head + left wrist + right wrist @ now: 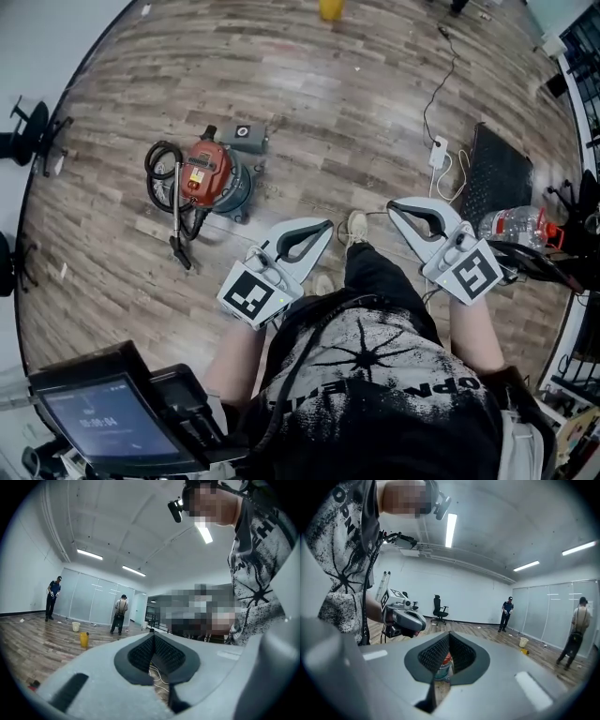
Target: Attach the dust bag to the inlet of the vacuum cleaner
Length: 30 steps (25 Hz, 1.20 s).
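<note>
A red and grey vacuum cleaner point(208, 176) stands on the wooden floor ahead and to the left, its black hose point(176, 220) looped beside it. A sliver of it shows through the jaw gap in the right gripper view as the vacuum cleaner point(443, 663). No dust bag shows in any view. My left gripper point(327, 225) is held level in front of my body, shut and empty, well short of the vacuum. My right gripper point(393, 206) is beside it, also shut and empty. The tips meet in both gripper views: left gripper point(152, 637), right gripper point(449, 634).
A black mat point(497, 173), a water bottle point(514, 225) and a white cable with a power strip point(438, 150) lie to the right. A yellow bucket point(330, 9) stands far ahead. An office chair point(439, 607) and other people point(121, 613) are across the room. A screen point(103, 417) sits lower left.
</note>
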Each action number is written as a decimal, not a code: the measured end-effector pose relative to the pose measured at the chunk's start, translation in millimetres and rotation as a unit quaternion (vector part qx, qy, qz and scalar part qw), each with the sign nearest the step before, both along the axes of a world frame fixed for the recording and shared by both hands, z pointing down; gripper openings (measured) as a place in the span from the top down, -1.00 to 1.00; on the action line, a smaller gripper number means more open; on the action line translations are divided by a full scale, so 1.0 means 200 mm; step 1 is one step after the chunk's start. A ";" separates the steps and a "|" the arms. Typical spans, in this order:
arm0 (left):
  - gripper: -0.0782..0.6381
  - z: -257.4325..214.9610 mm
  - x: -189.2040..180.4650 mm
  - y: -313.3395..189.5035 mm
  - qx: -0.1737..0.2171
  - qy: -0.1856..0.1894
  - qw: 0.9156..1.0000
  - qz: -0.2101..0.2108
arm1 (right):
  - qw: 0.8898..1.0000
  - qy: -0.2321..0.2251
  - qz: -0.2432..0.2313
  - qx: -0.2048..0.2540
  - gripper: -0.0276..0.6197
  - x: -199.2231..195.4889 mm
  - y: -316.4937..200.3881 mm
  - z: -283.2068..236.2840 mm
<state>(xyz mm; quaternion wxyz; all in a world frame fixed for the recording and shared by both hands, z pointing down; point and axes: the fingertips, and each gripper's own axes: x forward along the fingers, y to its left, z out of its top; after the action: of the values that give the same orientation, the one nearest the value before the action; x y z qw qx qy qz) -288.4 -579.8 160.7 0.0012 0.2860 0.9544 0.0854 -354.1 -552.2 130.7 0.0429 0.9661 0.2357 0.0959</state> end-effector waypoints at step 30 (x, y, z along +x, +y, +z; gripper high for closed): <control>0.78 -0.02 -0.38 1.63 0.020 0.050 0.993 -0.103 | 0.994 0.035 -0.104 0.004 0.91 -0.39 1.59 0.03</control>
<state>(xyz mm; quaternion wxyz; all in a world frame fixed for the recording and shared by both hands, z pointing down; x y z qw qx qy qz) -364.9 -254.2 156.5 -0.0435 0.3867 0.9169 0.0893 -432.2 -235.2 137.7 0.0400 0.9884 0.1349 0.0579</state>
